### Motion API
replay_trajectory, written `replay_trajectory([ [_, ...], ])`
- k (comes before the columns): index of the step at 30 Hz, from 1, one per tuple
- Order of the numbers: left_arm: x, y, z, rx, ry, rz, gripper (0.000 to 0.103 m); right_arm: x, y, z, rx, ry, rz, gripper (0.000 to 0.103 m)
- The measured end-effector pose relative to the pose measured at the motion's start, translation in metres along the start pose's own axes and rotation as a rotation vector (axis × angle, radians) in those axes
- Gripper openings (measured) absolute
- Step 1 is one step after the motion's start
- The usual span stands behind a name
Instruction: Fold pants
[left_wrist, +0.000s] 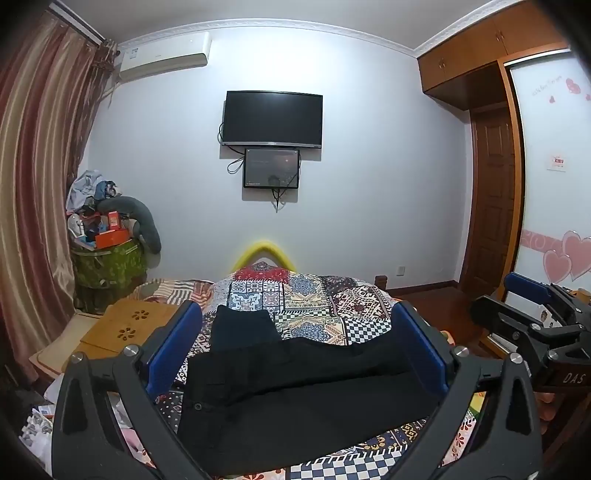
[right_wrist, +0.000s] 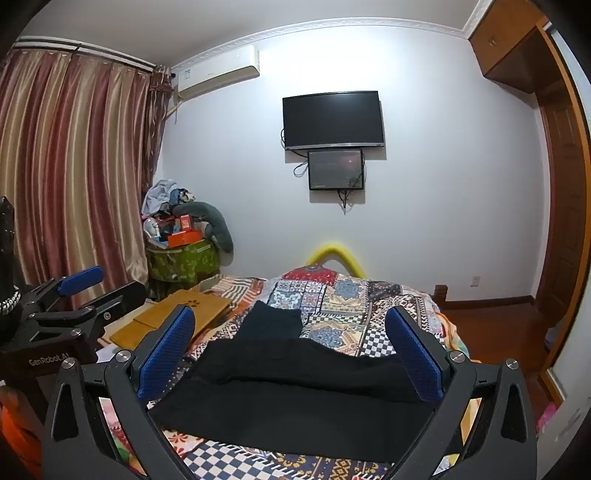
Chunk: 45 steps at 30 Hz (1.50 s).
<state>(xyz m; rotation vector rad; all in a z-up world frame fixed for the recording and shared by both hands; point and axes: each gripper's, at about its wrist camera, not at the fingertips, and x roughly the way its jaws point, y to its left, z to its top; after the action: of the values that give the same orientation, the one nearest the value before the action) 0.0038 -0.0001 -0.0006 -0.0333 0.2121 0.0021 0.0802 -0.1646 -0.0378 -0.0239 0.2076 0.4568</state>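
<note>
Jaws of both grippers gape wide, empty, above black pants (left_wrist: 295, 398); housings read "DAS", "GenRobot.AI".

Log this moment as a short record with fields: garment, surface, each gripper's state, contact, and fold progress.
garment: black pants, lying spread across the bed
surface: patchwork bedspread
left gripper: open, blue fingers wide apart above the pants
right gripper: open, fingers wide apart above the pants
contact: neither gripper holds the fabric
fold progress: one leg lies over the other; no further fold visible
nearby: wooden lap desk left of the pants
</note>
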Motion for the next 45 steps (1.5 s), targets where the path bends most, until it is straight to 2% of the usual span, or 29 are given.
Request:
replay_trajectory([
  [45,0.0030,-0.0026,-0.0061,0.024,-0.007,0.007,0.103,0.0023,-0.0056,-0.0047,0.034,-0.009,-0.023,0.102],
])
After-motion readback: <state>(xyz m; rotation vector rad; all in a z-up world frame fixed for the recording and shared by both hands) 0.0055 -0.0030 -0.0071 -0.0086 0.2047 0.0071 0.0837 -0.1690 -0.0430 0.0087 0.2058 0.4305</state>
